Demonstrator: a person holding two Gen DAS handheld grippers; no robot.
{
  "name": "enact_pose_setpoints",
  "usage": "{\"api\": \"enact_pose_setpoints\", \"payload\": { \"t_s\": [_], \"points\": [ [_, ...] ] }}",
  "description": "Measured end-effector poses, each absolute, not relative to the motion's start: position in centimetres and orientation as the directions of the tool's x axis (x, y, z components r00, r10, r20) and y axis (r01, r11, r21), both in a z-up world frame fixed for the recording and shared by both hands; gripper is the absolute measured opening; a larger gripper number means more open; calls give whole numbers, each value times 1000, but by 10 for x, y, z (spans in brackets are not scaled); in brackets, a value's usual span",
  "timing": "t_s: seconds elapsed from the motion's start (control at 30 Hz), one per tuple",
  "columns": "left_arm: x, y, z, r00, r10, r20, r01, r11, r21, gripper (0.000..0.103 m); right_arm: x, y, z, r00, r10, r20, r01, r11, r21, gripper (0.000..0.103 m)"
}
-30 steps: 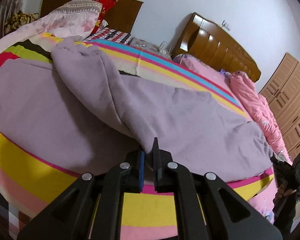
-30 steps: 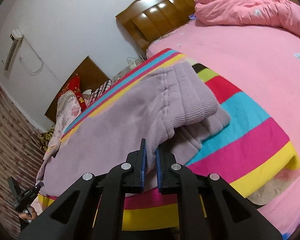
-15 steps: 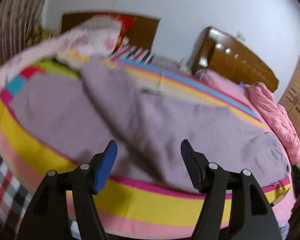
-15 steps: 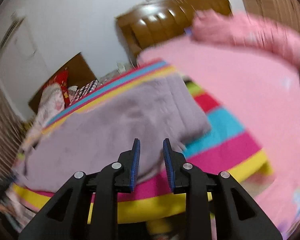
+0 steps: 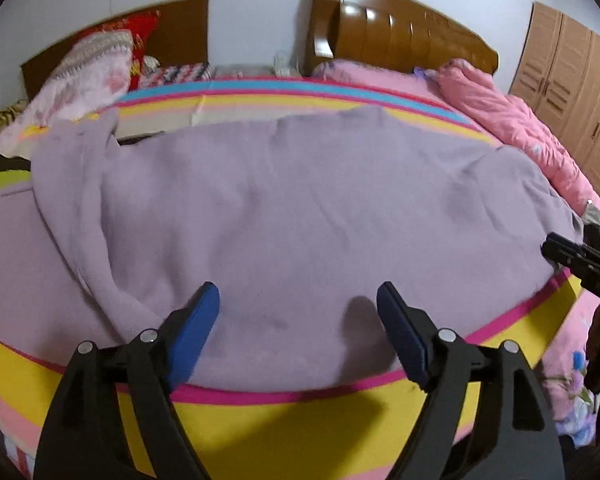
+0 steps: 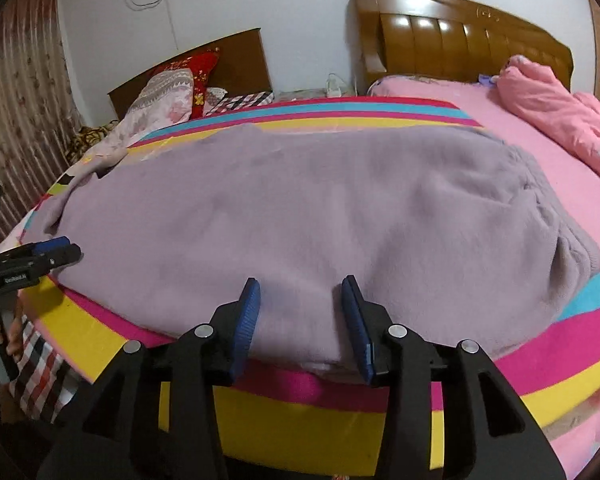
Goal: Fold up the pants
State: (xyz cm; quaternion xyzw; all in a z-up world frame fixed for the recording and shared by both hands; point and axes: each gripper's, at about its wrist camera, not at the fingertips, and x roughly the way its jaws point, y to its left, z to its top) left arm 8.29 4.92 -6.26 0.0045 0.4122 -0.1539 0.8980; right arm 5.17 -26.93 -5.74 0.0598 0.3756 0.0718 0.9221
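Left gripper (image 5: 298,306) hovering over the near edge of the lilac pants (image 5: 300,208), jaws wide and opening further, nothing gripped. Pants spread flat across the striped blanket (image 5: 300,420) on the bed, one leg folded over along the left side. Right gripper (image 6: 300,300) poised at the same near hem, jaws partly apart and opening, empty.

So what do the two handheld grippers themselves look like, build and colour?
Both match: the left gripper and right gripper have matte black plastic linkage arms with round silver rivets at the pivots, each ending in two flat fingers faced with ribbed blue pads. The left one's black body carries small white lettering, too small to read. No cables or sleeves are visible.
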Motion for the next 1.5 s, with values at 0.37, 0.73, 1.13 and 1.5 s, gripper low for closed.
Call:
{"api": "enact_pose_setpoints", "payload": {
  "t_s": [0.37, 0.73, 1.13, 1.5],
  "points": [
    [174, 3, -15, 570, -341, -748, 374, 918, -133, 101, 141, -290, -13, 710, 67, -701, -3, 996, 92, 70],
    [173, 43, -39, 568, -366, -737, 317, 924, -215, 101, 140, -315, -30, 601, -94, -794, 97, 994, -45, 75],
    [198, 264, 10, 688, -54, -723, -189, 950, -250, 101, 224, -126, 4, 625, 393, -674, -390, 905, 166, 75],
    [343, 173, -42, 364, 43, -930, 34, 998, 59, 81, 223, -36, -29, 505, 480, -717, -480, 847, 229, 75]
  ]
}}
